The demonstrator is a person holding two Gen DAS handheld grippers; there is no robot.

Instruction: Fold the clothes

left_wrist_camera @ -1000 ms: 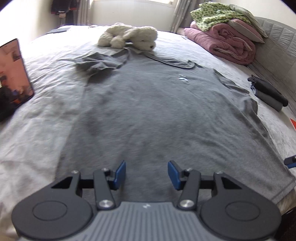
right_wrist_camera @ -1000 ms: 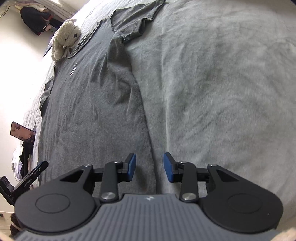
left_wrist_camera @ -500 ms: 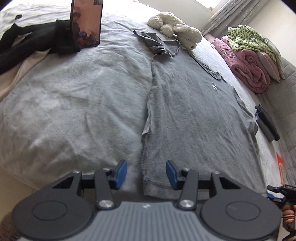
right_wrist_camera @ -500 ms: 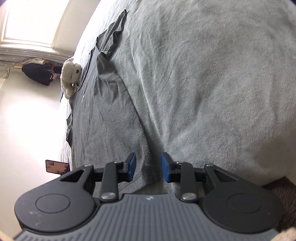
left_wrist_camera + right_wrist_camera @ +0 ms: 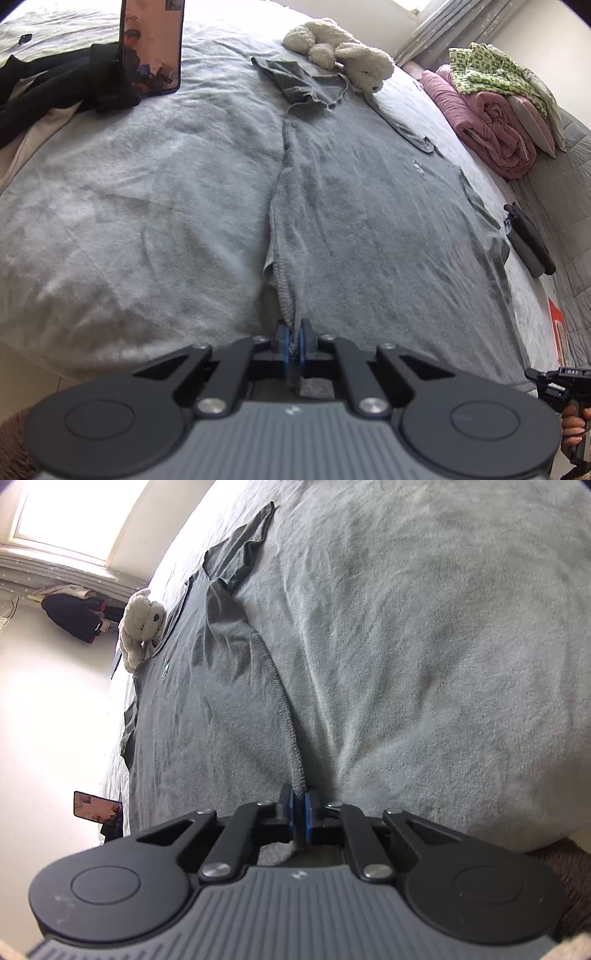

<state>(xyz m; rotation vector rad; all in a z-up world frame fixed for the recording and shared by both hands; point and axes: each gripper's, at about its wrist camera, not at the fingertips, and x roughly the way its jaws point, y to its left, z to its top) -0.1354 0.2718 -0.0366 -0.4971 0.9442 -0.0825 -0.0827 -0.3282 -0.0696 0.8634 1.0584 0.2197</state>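
A grey T-shirt (image 5: 369, 221) lies spread flat on the grey bed cover (image 5: 129, 203), its collar at the far end by a plush toy. My left gripper (image 5: 294, 339) sits at the near left bottom corner of the shirt; its jaws are closing and the blue pads pinch the hem edge. In the right wrist view the same T-shirt (image 5: 207, 720) runs away to the upper left. My right gripper (image 5: 299, 812) is at the shirt's other bottom corner, with its jaws closing and the side seam caught between the pads. It also shows in the left wrist view as the right gripper (image 5: 557, 380), held by a hand.
A white plush toy (image 5: 340, 51) lies on the collar. A propped-up phone (image 5: 153, 44) and black clothes (image 5: 55, 85) sit at the far left. Rolled pink blankets (image 5: 491, 110) and a dark folded item (image 5: 528, 240) lie to the right. The bed's near edge is just below both grippers.
Both grippers have gone from open to closed on the shirt's bottom corners. The left one first swung from the shirt's middle to its left edge, and the fabric bunches at both pads.
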